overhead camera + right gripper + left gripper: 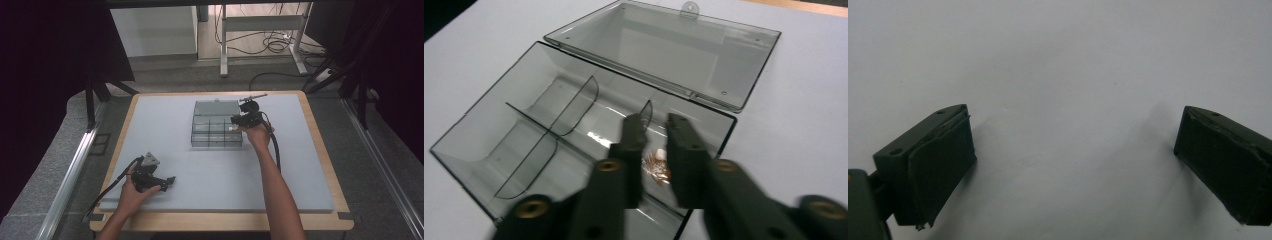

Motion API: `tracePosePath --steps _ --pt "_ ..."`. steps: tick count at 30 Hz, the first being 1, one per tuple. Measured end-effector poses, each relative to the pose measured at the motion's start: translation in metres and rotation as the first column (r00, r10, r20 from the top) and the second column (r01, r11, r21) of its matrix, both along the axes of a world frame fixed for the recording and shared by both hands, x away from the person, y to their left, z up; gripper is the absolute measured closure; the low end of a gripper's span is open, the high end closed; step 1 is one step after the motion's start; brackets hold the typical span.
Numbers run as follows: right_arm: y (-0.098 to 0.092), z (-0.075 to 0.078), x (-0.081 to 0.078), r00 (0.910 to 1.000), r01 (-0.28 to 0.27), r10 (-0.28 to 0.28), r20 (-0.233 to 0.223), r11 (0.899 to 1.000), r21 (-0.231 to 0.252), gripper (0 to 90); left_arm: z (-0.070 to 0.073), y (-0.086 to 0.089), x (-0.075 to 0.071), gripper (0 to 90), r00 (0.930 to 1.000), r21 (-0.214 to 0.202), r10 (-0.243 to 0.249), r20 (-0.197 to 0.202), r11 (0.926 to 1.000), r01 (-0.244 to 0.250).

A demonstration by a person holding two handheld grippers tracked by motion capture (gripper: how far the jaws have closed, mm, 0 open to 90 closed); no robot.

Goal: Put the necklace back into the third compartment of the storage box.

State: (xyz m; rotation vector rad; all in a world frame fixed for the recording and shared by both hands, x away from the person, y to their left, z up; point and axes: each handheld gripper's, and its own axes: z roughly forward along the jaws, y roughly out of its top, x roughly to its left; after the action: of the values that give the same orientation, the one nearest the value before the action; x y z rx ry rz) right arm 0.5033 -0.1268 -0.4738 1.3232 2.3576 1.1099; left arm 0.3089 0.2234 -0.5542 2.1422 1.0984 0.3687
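Starting over at the left: the left gripper [169,182] sits parked on the grey mat [165,150] around 7 o'clock of the table, doing nothing; in its own view the two black jaws stand wide apart with bare mat between them, so it's released and holding nothing.

Moving toward the middle, the clear organiser box [216,131] sits a bit past centre, roughly 12 o'clock from the person; its lid [216,108] is flipped fully open and lies flat on the far side. The box's long axis runs 9-to-3 across the table, hinge edge toward 12, open front edge toward 6; curved dividers split it into compartments.

At the box's right end is the right gripper [235,125], reaching in from about 3 o'clock and pointing toward 9. In the right gripper view [656,160] the jaws are parted just a little, with a small pile of coppery bits [658,165] lying in the compartment right under the gap; the pads don't look pressed on anything, so I'd call it loosened, not clenched. What the bits actually are is too blurry to say.

My read: this is the drop-off step, the little pieces are going into that end compartment. The next move probably calls for lifting straight up so the jaw tips don't catch the divider or nudge the light box sideways.
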Motion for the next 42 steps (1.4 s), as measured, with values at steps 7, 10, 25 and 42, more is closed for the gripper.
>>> tracePosePath --steps 7,10,25,42 --pt "-0.002 0.003 -0.004 0.9994 0.023 -0.023 0.026 1.000 0.013 50.7 0.000 0.000 0.000 2.3 1.0000 0.000 0.000 0.000 1.0000 0.000" --pt "-0.006 0.006 -0.010 0.9992 0.024 -0.025 0.032 0.999 0.023 41.0 0.000 0.000 0.000 2.3 1.0000 0.000 0.001 -0.001 1.0000 -0.001" --pt "-0.036 0.014 -0.054 0.9911 -0.009 0.006 0.133 1.000 0.020 29.9 0.000 0.000 0.000 2.2 1.0000 -0.001 0.001 0.000 1.0000 -0.001" --pt "-0.101 -0.004 -0.137 0.9899 -0.022 0.024 0.140 1.000 -0.015 29.5 0.000 0.000 0.000 2.2 1.0000 -0.002 0.000 0.001 1.0000 0.000"
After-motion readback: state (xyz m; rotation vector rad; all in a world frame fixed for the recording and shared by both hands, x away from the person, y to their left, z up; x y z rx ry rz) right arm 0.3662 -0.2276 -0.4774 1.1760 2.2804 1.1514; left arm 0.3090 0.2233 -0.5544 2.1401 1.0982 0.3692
